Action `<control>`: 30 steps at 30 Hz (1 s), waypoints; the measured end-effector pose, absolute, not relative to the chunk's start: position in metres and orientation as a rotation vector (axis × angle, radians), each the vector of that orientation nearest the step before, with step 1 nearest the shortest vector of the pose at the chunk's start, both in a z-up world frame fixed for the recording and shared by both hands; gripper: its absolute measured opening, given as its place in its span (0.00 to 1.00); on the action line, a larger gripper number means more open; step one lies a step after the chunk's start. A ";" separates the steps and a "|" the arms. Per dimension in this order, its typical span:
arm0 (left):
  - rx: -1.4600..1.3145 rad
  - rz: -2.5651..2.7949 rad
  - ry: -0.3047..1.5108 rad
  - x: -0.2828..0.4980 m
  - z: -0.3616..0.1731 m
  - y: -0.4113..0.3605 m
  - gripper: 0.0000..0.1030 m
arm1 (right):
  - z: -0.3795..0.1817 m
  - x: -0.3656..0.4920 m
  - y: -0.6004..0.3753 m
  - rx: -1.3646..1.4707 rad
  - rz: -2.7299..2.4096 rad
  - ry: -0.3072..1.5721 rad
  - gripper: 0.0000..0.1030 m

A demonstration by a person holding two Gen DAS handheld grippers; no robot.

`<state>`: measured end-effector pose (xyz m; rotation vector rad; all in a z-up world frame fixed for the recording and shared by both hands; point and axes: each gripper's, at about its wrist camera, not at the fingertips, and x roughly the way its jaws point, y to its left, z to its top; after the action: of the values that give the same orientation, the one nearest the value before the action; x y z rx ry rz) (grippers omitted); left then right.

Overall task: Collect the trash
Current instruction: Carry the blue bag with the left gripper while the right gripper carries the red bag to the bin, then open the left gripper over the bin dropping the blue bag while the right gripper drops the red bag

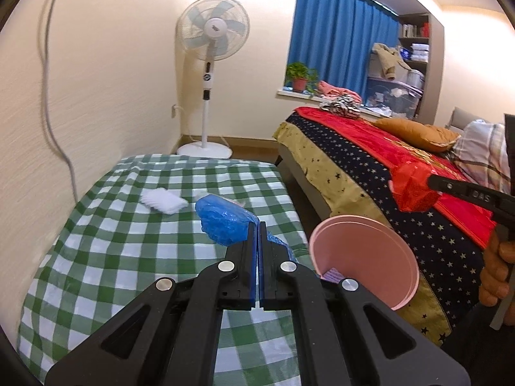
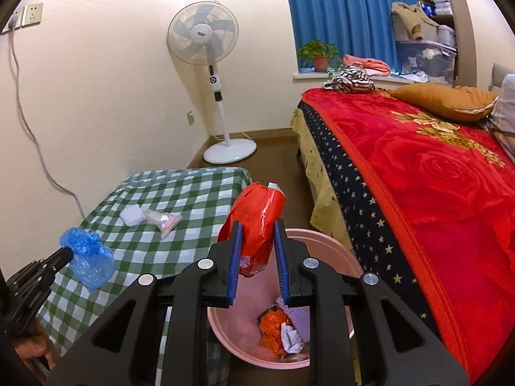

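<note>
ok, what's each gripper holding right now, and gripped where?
Left gripper is shut on the blue plastic bag, pinching its near edge. Right gripper clamps the red wrapper across its lower half, above the pink bin.

We are in a lived-in bedroom of a home: a bed (image 2: 434, 173) under a red rose blanket with an orange pillow (image 2: 445, 96), a white standing fan (image 2: 206, 41), blue curtains (image 2: 344, 16), a potted plant (image 2: 318, 54) on the windowsill, and shelves (image 1: 415, 41) piled with clothes.
</note>
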<state>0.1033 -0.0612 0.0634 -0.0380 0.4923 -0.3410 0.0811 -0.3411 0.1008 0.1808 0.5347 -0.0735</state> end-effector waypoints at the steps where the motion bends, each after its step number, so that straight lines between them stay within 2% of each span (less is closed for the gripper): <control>1: -0.032 -0.350 0.488 0.103 0.064 -0.065 0.00 | 0.100 0.082 -0.344 0.188 -0.082 0.534 0.20; 15: 0.026 -0.471 0.466 0.108 0.065 -0.128 0.00 | 0.084 0.089 -0.373 0.225 -0.138 0.564 0.20; 30: 0.051 -0.539 0.528 0.128 0.043 -0.184 0.00 | 0.078 0.095 -0.389 0.265 -0.157 0.572 0.20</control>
<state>0.1284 -0.1839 0.0434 0.0508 0.5285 -0.5393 0.0954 -0.3889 0.0783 0.2646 0.5719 -0.1570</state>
